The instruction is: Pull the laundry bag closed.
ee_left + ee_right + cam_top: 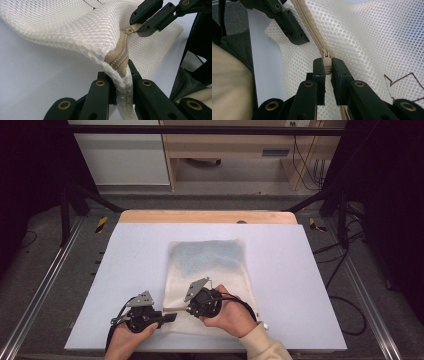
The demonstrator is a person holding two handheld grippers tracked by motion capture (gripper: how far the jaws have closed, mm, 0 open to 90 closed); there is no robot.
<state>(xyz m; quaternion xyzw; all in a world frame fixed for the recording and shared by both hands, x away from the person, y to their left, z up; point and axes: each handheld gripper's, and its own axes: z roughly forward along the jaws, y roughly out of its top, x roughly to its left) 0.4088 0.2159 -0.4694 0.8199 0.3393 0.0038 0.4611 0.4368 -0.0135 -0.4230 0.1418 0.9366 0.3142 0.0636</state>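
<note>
A white mesh laundry bag point(215, 265) lies flat on the white table point(130, 260), with something bluish inside its far half. A beige zipper point(122, 53) runs along its near edge. My left gripper point(119, 75) is shut on the bag's near left corner, at the zipper's end, and lifts that corner slightly. My right gripper point(327, 67) is shut on the beige zipper pull point(326, 62), a short way along the zipper point(312, 27) from the left gripper's jaws. In the high view the left gripper point(170, 317) and right gripper point(182, 309) almost meet tip to tip at the bag's near left corner.
A wooden strip point(207, 216) borders the table's far edge. Black frame bars point(65, 215) stand at both sides, and cables point(345, 295) lie on the floor at the right. A brown stitched mark point(398, 80) shows on the mesh.
</note>
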